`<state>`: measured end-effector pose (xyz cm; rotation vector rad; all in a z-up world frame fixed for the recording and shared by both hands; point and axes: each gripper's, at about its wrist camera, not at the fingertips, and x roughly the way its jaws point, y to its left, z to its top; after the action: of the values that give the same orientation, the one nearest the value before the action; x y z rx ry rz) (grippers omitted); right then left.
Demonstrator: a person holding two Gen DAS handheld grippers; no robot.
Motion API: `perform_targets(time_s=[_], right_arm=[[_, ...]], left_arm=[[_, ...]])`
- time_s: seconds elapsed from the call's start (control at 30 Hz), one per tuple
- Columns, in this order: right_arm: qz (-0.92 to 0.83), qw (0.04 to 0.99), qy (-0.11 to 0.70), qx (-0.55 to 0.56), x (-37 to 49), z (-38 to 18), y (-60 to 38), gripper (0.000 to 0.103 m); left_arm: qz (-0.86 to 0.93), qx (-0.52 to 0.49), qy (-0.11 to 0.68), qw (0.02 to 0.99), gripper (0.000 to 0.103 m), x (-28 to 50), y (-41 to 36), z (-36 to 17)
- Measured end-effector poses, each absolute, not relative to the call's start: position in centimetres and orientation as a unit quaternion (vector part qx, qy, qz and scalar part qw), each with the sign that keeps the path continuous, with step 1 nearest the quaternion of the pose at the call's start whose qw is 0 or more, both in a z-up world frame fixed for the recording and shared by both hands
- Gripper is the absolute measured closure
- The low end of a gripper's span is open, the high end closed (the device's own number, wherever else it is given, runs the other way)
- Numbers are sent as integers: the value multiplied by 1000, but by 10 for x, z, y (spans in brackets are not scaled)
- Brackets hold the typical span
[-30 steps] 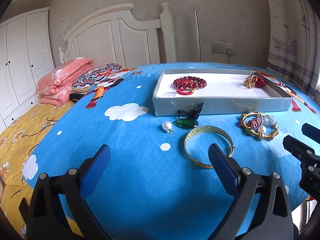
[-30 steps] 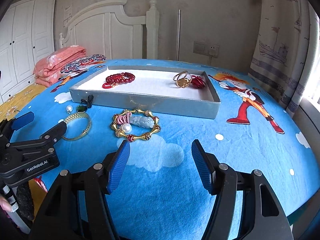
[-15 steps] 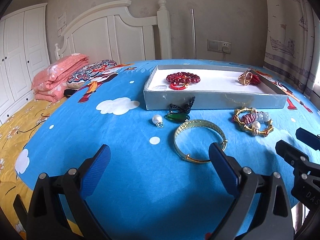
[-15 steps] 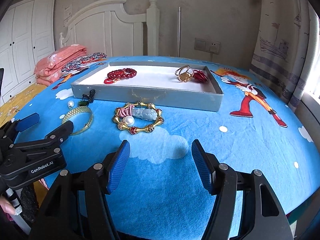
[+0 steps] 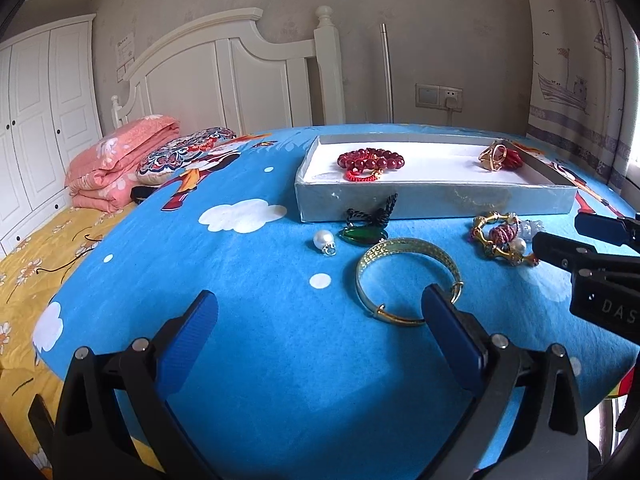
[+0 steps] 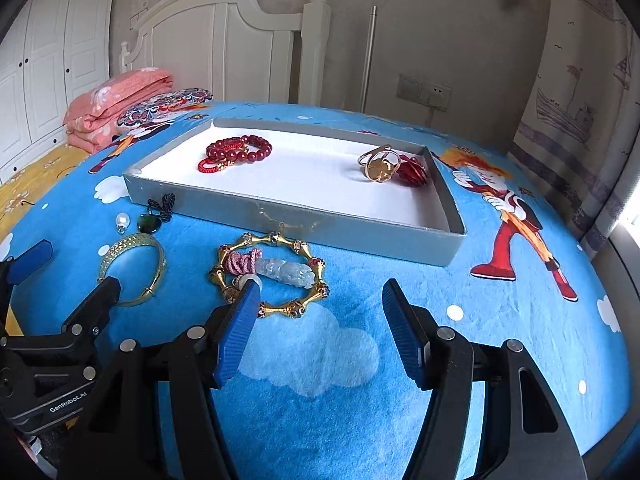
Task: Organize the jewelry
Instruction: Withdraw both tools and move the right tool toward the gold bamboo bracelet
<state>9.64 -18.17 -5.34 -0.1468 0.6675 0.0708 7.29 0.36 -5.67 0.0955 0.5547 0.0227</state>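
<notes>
Blue cartoon cloth [image 5: 248, 320] covers the tabletop in both views, the grey tray [image 6: 360, 224] at centre. From my left claw [image 5: 320, 320], spread and empty, I see the gold bangle [image 5: 404, 248] at its right fingertip. Only my right claw [image 6: 318, 316], also spread and empty, shows the pale jade charm [image 6: 286, 272] clearly inside the beaded bracelet [image 6: 308, 250].

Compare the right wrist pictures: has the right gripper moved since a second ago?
Yes. The right gripper has advanced toward the grey tray; its left pad now overlaps the gold beaded bracelet, which earlier lay clear ahead.
</notes>
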Motion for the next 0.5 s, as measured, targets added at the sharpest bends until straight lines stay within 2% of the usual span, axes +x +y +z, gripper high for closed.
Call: perform_targets(time_s=[0.1,0.2,0.5], right_arm=[[34,937,336,-88,101,-51,-177,44],[30,938,335,-81,105,-46,-180,49],[23,925,365,-99,110,-46,-185,49]], left_arm=[[13,47,277,960,3,73,7,-57],[11,41,283,958,3,75,9,-56],[6,13,289,957,3,78,25,-60]])
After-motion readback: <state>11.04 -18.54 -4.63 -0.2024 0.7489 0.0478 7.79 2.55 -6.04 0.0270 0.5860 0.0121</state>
